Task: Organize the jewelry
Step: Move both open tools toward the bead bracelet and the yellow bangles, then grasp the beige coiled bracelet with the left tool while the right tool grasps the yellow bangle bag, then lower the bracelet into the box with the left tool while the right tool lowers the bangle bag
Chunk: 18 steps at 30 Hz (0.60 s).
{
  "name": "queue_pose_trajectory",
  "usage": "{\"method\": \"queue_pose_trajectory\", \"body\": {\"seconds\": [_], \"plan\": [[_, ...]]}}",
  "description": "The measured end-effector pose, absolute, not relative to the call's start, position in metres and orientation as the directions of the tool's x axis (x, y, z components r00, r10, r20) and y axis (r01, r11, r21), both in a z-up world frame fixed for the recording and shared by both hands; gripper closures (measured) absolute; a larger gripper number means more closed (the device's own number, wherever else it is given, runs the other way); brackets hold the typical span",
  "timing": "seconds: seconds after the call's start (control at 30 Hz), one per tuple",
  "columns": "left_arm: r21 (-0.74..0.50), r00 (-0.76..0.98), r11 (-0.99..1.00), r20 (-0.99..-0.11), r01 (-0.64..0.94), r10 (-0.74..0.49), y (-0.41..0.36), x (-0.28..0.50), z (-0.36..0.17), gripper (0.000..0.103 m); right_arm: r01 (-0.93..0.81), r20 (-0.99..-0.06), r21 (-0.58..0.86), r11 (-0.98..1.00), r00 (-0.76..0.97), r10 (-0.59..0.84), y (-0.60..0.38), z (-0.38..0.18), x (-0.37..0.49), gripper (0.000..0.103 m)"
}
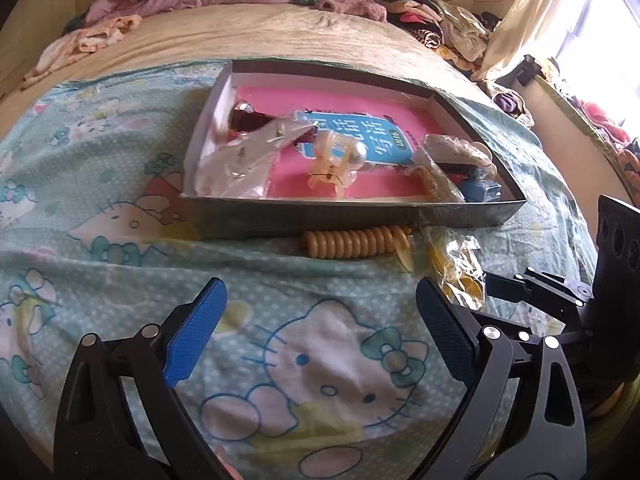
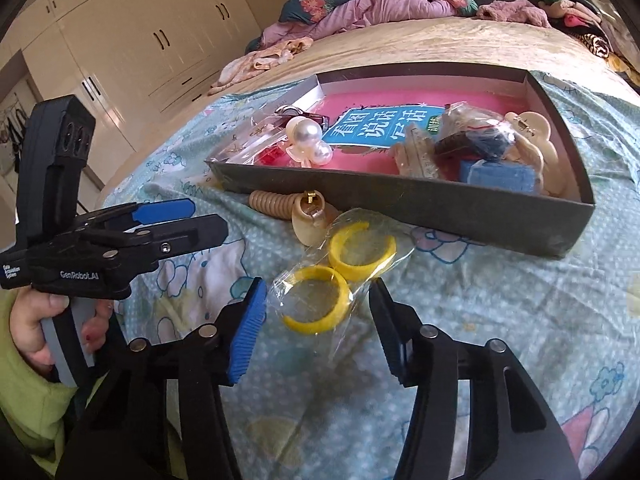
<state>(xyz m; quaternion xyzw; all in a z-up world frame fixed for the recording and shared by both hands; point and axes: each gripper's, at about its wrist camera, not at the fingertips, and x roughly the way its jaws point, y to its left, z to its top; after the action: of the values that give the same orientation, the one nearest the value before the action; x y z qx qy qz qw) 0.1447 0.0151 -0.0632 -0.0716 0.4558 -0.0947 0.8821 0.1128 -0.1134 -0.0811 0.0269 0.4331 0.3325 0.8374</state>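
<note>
I've got my right gripper (image 2: 316, 316) spread wide around the bag of yellow hoops (image 2: 334, 280), gripping nothing yet; the bag lies on the bedsheet (image 2: 500, 300) just beside the tray (image 2: 400, 204). My left gripper (image 1: 320, 332) hangs wide and empty. Pickup step, I'd say: next I close on the bag, then lift it into the tray.

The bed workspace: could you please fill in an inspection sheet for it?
Surface: Hello Kitty sheet over the bed.
Job's things: open box holding a pearl hair clip and other pieces; beige coiled hair tie and bagged yellow rings lie outside, in front of it.
Clutter: clothes pile at the far edge of the bed.
Grippers: left gripper open, empty; right gripper open, astride the bag.
Cables: nothing seen.
Surroundings: wardrobe, curtain.
</note>
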Motion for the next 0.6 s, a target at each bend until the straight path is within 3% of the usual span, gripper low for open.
{"method": "queue_pose_trajectory", "body": {"seconds": [0.13,0.3,0.47,0.6], "plan": [[-0.232,0.559,0.968,-0.792,0.097,-0.245,0.003,0.159,-0.070,0.014,-0.519,-0.704,0.339,0.785,0.413,0.577,-0.135,-0.079,0.111,0.062],[-0.255,0.551,0.965,-0.797,0.067,-0.249,-0.005,0.172,-0.079,0.015,-0.497,-0.693,0.335,0.800,0.446,0.567,-0.159,-0.075,0.106,0.062],[-0.253,0.571,0.967,-0.791,0.024,-0.221,-0.009,0.175,-0.079,0.034,-0.487,-0.668,0.339,0.805,0.478,0.571,-0.175,-0.063,0.101,0.062],[-0.222,0.587,0.974,-0.784,0.041,-0.203,-0.013,0.170,-0.074,0.041,-0.504,-0.630,0.328,0.799,0.514,0.582,-0.180,-0.045,0.097,0.062]]}}
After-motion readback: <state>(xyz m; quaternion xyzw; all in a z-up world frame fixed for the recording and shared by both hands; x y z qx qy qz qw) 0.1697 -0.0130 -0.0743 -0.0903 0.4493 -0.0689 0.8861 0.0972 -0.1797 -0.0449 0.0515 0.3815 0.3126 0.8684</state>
